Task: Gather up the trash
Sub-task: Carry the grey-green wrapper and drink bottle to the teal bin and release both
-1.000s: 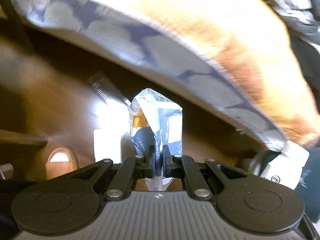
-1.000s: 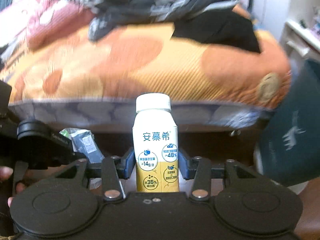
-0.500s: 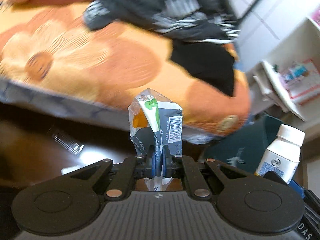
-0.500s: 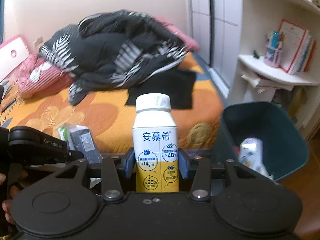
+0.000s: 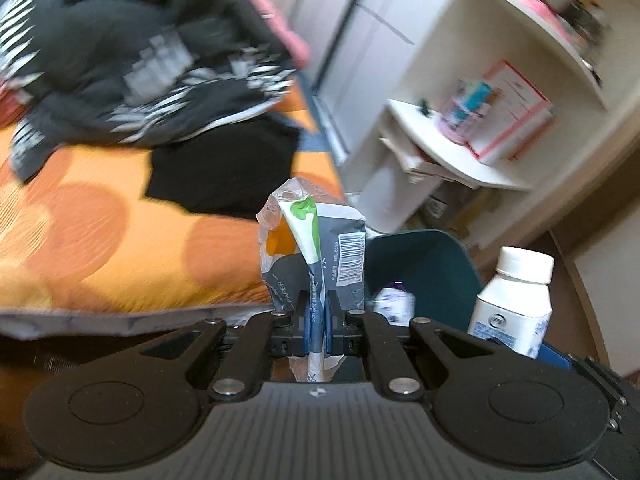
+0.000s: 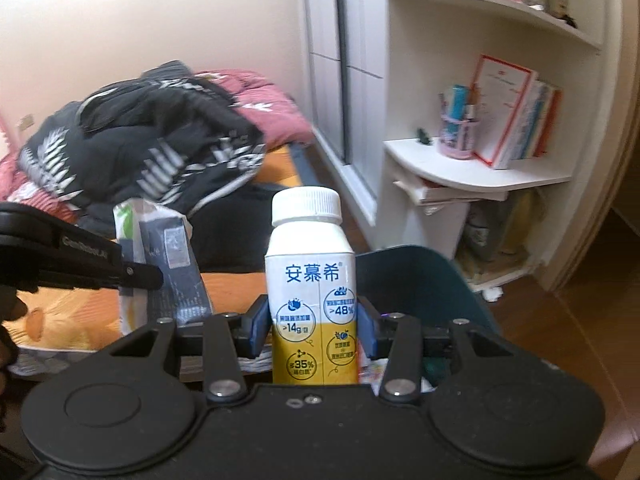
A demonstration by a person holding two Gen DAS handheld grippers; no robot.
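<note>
The left gripper (image 5: 316, 320) is pinched nearly closed on one crumpled wrapper (image 5: 316, 240). The right gripper (image 6: 314, 328), jaws part-open, clamps one white bottle (image 6: 310, 292) upright. One teal bin (image 6: 420, 280) sits just beyond, holding perhaps one blurred scrap (image 5: 390, 304).

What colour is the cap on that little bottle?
White. The bottle's cap shows best in the right wrist view, above a white and yellow label.

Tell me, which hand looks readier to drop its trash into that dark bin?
Probably the right. Its tool holds the yogurt bottle directly in front of the teal bin. The left tool, gripping the crumpled wrapper, sits off to the bin's left.
</note>
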